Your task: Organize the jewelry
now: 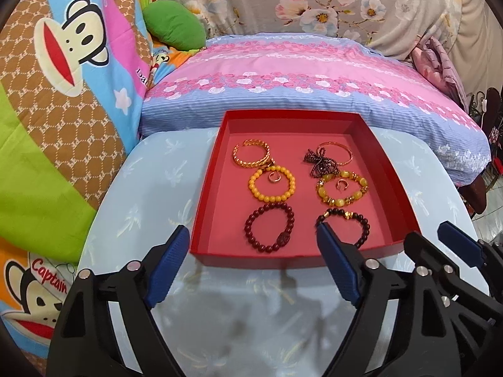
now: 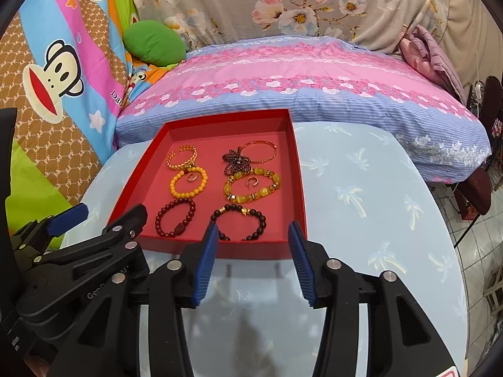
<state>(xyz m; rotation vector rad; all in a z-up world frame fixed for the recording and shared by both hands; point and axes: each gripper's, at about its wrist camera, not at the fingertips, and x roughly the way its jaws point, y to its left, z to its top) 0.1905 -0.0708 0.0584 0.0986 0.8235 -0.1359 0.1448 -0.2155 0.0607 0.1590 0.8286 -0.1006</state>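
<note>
1. Bedding fills the background: a pink-and-blue floral pillow (image 1: 314, 84) sits across the upper centre of both views, a monkey-print quilt (image 1: 63, 94) at left, and a green cushion (image 1: 174, 28) at upper left.
2. Light blue surface (image 1: 151, 194) with a pale palm-tree print occupies the lower half of each frame.
3. Red tray (image 1: 207, 188) rests on the surface, centre frame in the left wrist view and left of centre in the right wrist view; its far edge is close to the pillow.
4. Jewelry lies inside the tray in two columns of three.
5. Left column, far to near: gold braided bangle (image 1: 251, 155), yellow bead bracelet (image 1: 272, 183) with a small ring (image 1: 273, 176) inside its loop, dark red bead bracelet (image 1: 269, 227).
6. Right column, far to near: thin gold bangle (image 1: 342, 150) with a dark beaded strand (image 1: 319, 161) bunched beside it, amber-and-gold bracelet (image 1: 342, 188) enclosing a small ring (image 1: 341, 183), black bead bracelet (image 1: 349, 223) with gold accents.
7. Left gripper (image 1: 251, 270): blue-padded jaws spread wide, nothing between them, at the tray's near edge.
8. Right gripper (image 2: 254, 264): jaws parted, narrower than the left, nothing gripped, at the tray's near right corner.
9. Each gripper shows at the edge of the other's view, side by side.
</note>
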